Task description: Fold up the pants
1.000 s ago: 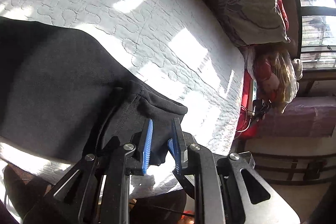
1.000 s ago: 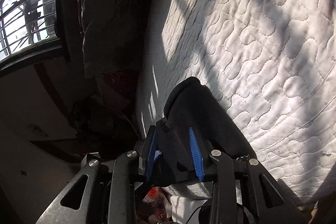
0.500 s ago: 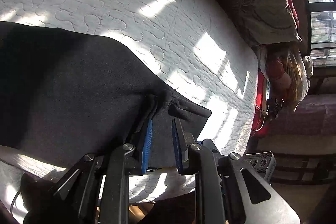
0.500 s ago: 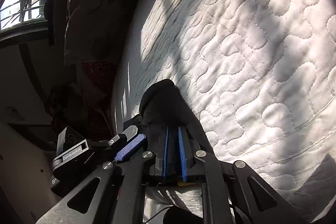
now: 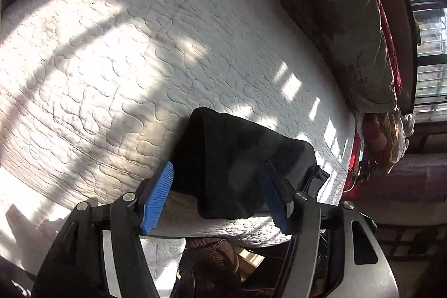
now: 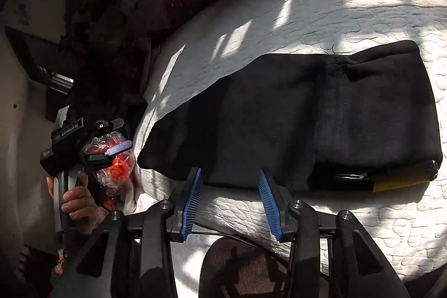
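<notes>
Left hand-held gripper (image 5: 216, 196) has its jaws spread wide with nothing between them, hovering at the near end of the folded black pants (image 5: 245, 166) lying on the white quilted bed (image 5: 111, 60). Right hand-held gripper (image 6: 233, 200) is likewise apart and empty just off the pants' near edge. Only the right wrist view shows the bundle's full length, a yellow strip (image 6: 402, 178), possibly a label, under its right end, and the person's left hand (image 6: 76, 203); the left view alone shows the pillow (image 5: 354, 27).

One pair of black pants (image 6: 293, 116) ahead of the jaws, two grippers, left gripper (image 5: 216, 196) and right gripper (image 6: 233, 201), one mattress (image 5: 111, 60), one pillow (image 5: 352, 30) beyond.
</notes>
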Available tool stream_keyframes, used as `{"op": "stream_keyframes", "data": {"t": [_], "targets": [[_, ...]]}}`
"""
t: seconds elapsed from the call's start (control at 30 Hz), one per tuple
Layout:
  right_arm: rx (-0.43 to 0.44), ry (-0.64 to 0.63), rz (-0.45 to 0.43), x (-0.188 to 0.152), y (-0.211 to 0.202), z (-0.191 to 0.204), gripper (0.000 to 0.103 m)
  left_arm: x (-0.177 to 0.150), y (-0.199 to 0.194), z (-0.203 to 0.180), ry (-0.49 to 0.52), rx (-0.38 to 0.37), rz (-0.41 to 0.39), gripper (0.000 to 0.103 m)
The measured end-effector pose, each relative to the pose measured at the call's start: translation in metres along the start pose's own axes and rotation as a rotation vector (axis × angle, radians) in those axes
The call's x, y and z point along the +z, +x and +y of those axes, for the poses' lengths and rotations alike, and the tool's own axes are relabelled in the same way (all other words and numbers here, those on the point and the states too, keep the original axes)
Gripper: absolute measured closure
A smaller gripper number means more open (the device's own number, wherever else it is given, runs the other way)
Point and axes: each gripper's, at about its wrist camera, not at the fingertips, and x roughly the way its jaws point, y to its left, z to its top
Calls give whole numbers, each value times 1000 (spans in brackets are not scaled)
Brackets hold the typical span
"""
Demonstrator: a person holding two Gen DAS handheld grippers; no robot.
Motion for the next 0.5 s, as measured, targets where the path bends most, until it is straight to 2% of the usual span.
{"op": "stream_keyframes", "data": {"t": [0.1,0.23,0.27,0.4,0.43,0.47,0.5], "targets": [[-13,-40,46,1,25,26,58,12,21,5,75,24,91,41],[-77,-137,71,-9,42,57,58,29,48,-8,211,20,195,41],[-94,-158,76,-2,47,61,57,34,55,-13,250,17,216,41],[-134,-205,90,-11,58,81,56,45,85,-22,366,-22,345,41],[-137,-209,92,-16,57,85,56,46,89,-23,397,-33,366,39],[-141,-209,95,-18,58,87,56,46,89,-24,425,-60,384,32],[-146,-211,96,-20,59,85,55,46,88,-25,445,-98,398,29]]}}
